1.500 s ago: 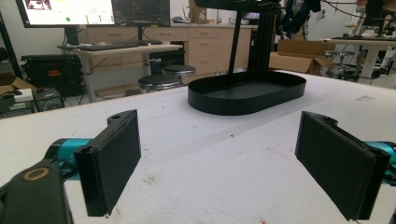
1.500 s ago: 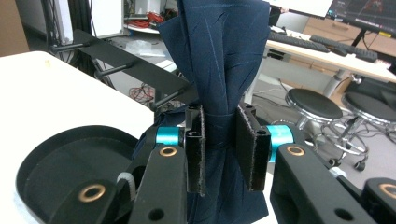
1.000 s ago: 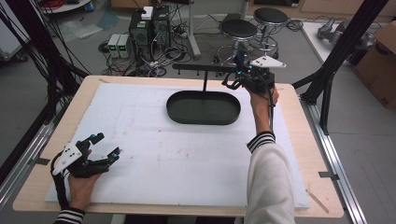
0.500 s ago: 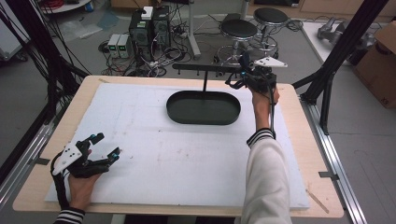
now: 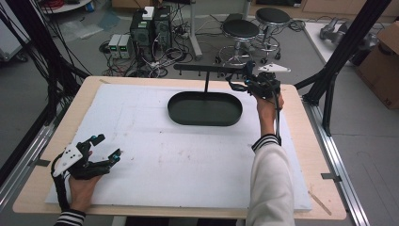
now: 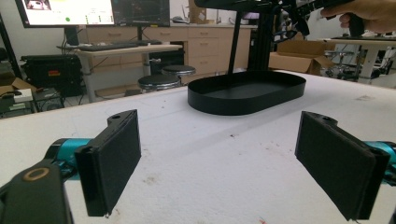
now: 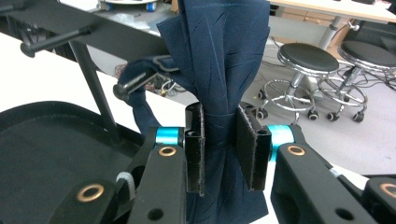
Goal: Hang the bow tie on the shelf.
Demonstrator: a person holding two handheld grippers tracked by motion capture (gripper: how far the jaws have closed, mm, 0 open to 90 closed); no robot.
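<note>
Right claw (image 7: pixel 219 149) pinches a folded navy cloth (image 7: pixel 219 60) beside the black rack (image 5: pixel 207 70); left claw (image 6: pixel 219 163) rests wide open, empty, on the counter (image 5: pixel 155 155).

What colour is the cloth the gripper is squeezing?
Dark navy blue cloth, best in the right gripper view.

- Two round black stools (image 5: pixel 256 29) on chrome bases, on the floor beyond the table's far edge; also seen in the right gripper view (image 7: pixel 308 58).
- Computer towers (image 5: pixel 151 26) with small grey boxes (image 5: pixel 120 45) beside them, amid tangled cables on the floor.
- Cardboard box (image 5: pixel 383 70), at the right edge of the high view.
- Black frame posts (image 5: pixel 350 47), slanting down at the table's right side.
- Monitors (image 6: pixel 93 11) on a desk with a keyboard (image 6: pixel 100 45), in the left gripper view's background.
- Wooden drawer cabinets (image 6: pixel 210 46) along the rear wall.
</note>
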